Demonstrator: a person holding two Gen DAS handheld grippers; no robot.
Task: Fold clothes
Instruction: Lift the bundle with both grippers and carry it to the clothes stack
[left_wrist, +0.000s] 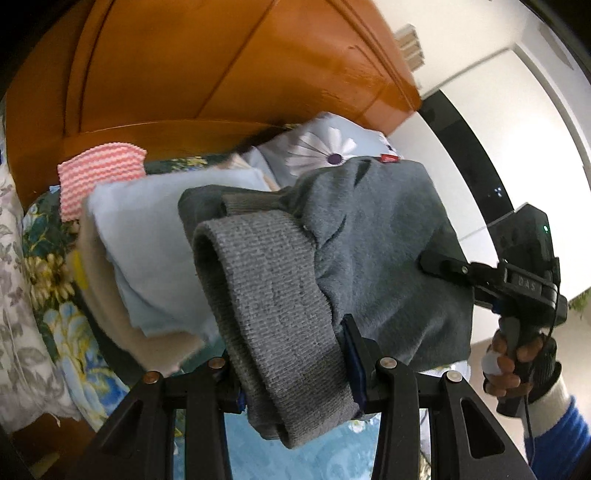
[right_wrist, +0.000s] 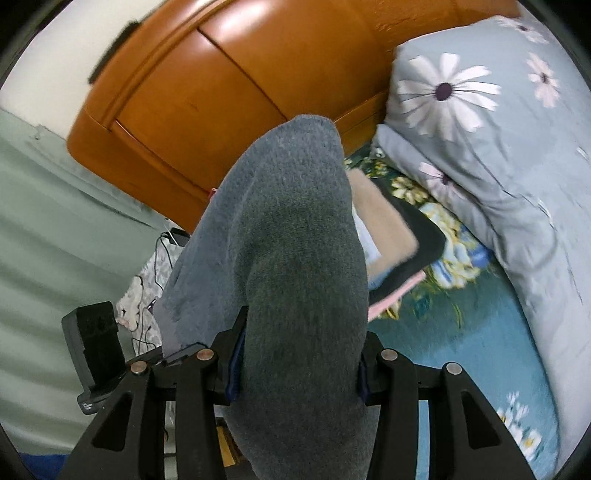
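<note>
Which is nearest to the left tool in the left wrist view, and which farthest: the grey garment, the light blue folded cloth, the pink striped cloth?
1. Grey garment: clamped in the left tool.
2. Light blue folded cloth: left, behind.
3. Pink striped cloth: farthest, upper left.

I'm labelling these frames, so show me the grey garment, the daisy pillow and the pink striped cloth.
grey garment (left_wrist: 388, 236): left wrist view, fleecy body.
daisy pillow (right_wrist: 447, 90): right wrist view, big daisy's centre.
pink striped cloth (left_wrist: 99, 170): left wrist view, middle of the stripes.

Bright indoor light, glare on wood headboard; heavy fisheye warp w/ dark corners, motion blur at edges.
</note>
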